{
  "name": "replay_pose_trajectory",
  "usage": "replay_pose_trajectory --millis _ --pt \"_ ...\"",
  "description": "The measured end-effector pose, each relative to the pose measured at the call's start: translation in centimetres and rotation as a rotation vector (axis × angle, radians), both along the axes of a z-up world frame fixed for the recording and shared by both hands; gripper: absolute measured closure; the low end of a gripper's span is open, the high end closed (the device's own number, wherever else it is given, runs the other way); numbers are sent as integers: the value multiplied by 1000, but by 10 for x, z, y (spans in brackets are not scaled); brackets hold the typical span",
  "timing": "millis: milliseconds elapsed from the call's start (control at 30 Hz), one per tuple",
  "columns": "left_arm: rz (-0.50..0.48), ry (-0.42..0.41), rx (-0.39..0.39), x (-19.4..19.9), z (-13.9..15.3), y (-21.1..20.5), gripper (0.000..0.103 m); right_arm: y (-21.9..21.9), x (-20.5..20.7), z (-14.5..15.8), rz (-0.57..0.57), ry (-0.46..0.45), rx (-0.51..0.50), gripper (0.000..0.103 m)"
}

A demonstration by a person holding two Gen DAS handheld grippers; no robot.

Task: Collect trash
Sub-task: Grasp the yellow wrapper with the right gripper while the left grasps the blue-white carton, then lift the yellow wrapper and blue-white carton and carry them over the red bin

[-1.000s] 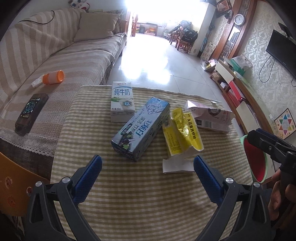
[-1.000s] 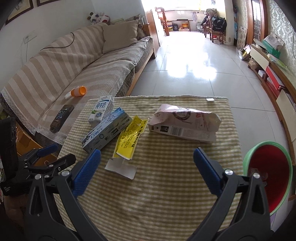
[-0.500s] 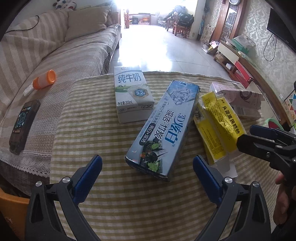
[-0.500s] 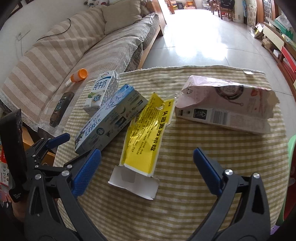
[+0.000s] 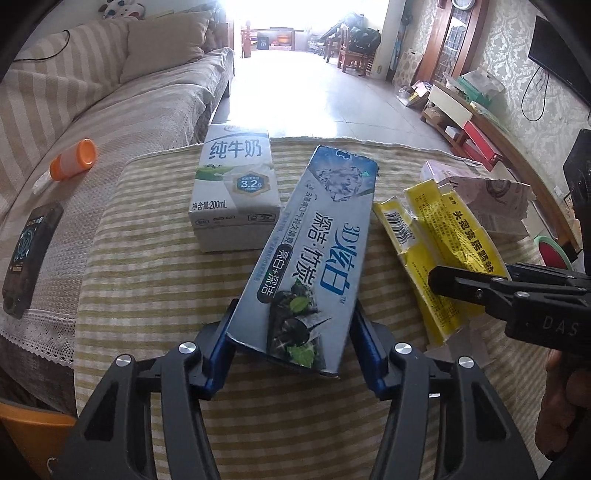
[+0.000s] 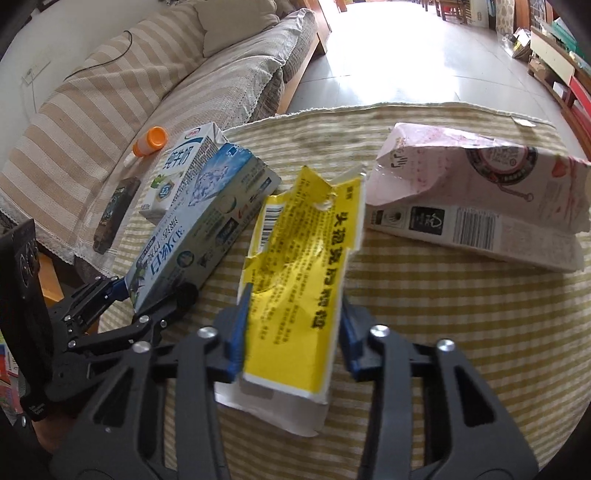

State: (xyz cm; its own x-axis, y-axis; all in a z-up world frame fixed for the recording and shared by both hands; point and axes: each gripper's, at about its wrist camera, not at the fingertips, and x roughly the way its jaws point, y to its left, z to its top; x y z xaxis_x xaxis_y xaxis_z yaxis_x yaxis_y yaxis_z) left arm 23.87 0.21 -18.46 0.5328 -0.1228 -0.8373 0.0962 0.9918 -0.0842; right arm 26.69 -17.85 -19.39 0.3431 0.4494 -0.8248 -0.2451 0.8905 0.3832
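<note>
On the checked woven cloth [image 5: 147,280], the left gripper [image 5: 291,332], angled down, has just closed onto the glossy rectangular toothpaste carton [image 5: 314,258]. The right gripper [image 6: 291,332] has likewise closed on the torn, flattened yellow box [image 6: 295,266].

Daylight glare from far doorway [image 5: 280,33] (blown out); fisheye-bent edges.

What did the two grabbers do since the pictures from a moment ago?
Both came down to the table and their jaws have just been closing. The left gripper now clamps the near end of the toothpaste box; the right gripper squeezes the torn yellow box. The milk carton, pink carton and orange-capped bottle on the sofa stayed put.
</note>
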Motion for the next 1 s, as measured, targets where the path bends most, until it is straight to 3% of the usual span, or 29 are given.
replay_pose_trajectory --millis 333,1000 --pt "15 -45 -13 -24 29 -5 52 -15 -18 20 -12 -29 -6 70" --pt "53 -203 -33 -87 111 -27 57 -49 -81 107 -16 -181 6 70"
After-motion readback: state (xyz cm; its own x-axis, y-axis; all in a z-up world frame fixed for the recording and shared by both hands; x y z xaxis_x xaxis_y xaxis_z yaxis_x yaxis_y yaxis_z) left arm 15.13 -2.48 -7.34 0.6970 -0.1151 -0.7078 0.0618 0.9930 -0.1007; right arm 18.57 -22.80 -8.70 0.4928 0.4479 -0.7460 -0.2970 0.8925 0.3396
